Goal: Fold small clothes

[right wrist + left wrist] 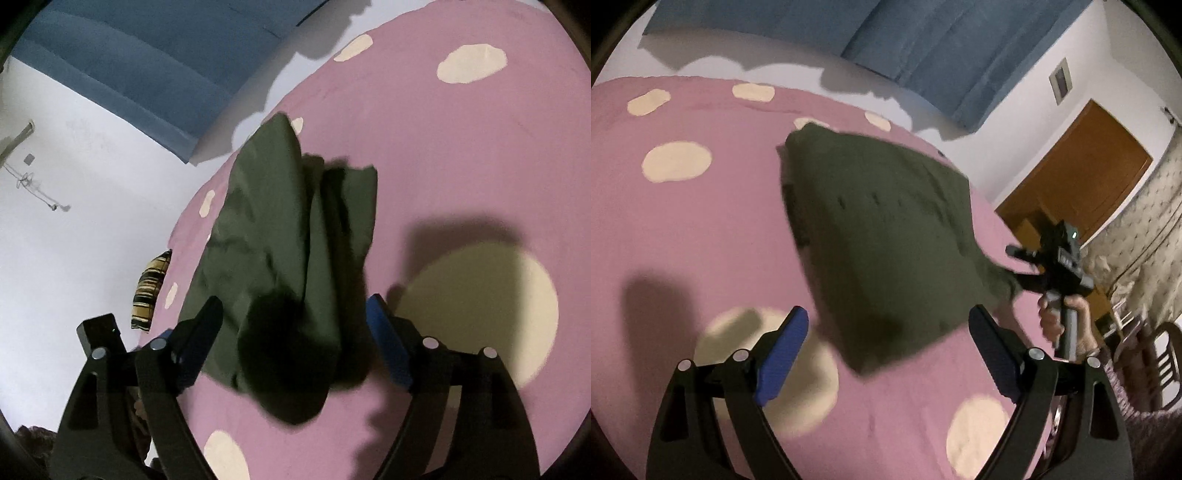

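The left gripper (886, 345), black-armed with blue ribbed pads, sits nearest the lens in the left wrist view, its jaws spread wide with nothing between them. Just beyond its pads lies the near corner of the dark olive-green cloth garment (882, 236), spread over the pink bedsheet with cream oval spots (701, 229).

The right gripper (295, 328), of the same black-and-blue build, also stands with jaws well apart in its own view; the near end of the garment (280, 266) hangs in the gap between them, lifted off the sheet (461, 155), but no pad is seen pressing on it. From the left wrist view the same tool (1019, 273), held in a bare hand (1067, 325), meets the garment's right-hand corner, which is drawn to a bunched point there. Whether it has hold of the fabric I cannot tell.

Beyond the garment, past the far edge of the sheet, a blue curtain (923, 40) hangs on a white wall. To the garment's right stands a brown wooden door (1086, 173). A yellow-and-black striped cushion (149, 291) lies off the sheet's edge.
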Demonstrator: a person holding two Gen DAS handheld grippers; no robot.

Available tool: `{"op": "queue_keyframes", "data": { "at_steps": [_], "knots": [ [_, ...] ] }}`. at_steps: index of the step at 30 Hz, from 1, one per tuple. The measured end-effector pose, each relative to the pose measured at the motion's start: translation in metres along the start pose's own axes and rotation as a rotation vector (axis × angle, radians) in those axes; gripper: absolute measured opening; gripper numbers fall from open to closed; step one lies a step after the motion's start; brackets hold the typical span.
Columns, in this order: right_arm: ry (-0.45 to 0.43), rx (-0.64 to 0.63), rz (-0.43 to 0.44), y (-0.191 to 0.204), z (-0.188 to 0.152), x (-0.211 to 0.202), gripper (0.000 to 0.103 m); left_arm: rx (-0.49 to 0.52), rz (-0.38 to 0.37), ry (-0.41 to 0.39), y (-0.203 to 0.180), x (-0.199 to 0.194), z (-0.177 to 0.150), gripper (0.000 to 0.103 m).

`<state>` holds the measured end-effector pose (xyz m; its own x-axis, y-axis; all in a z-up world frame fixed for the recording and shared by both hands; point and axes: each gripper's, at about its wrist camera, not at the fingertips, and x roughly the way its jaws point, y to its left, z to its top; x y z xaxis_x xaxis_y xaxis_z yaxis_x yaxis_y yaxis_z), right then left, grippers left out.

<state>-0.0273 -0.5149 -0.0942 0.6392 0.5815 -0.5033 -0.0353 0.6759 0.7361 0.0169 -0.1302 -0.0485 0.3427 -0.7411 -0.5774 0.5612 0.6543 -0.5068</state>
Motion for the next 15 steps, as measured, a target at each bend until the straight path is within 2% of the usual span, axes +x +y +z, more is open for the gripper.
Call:
{"op": "queue_keyframes", "data": {
  "at_steps": [4, 8, 11, 15],
  "knots": [
    [0.029, 0.031, 0.02, -0.017, 0.033, 0.026, 0.08, -0.06, -0.026, 0.038, 0.021, 0.036, 0.037, 0.088],
    [0.093, 0.031, 0.028, -0.029, 0.059, 0.059, 0.08, -0.09, 0.019, 0.052, 0.04, 0.072, 0.067, 0.088],
    [0.128, 0.035, 0.077, -0.035, 0.079, 0.082, 0.086, -0.143, 0.014, 0.049, 0.056, 0.086, 0.083, 0.088],
    [0.127, 0.018, 0.103, -0.035, 0.103, 0.101, 0.093, -0.179, 0.04, 0.046, 0.069, 0.103, 0.099, 0.088]
  ]
}}
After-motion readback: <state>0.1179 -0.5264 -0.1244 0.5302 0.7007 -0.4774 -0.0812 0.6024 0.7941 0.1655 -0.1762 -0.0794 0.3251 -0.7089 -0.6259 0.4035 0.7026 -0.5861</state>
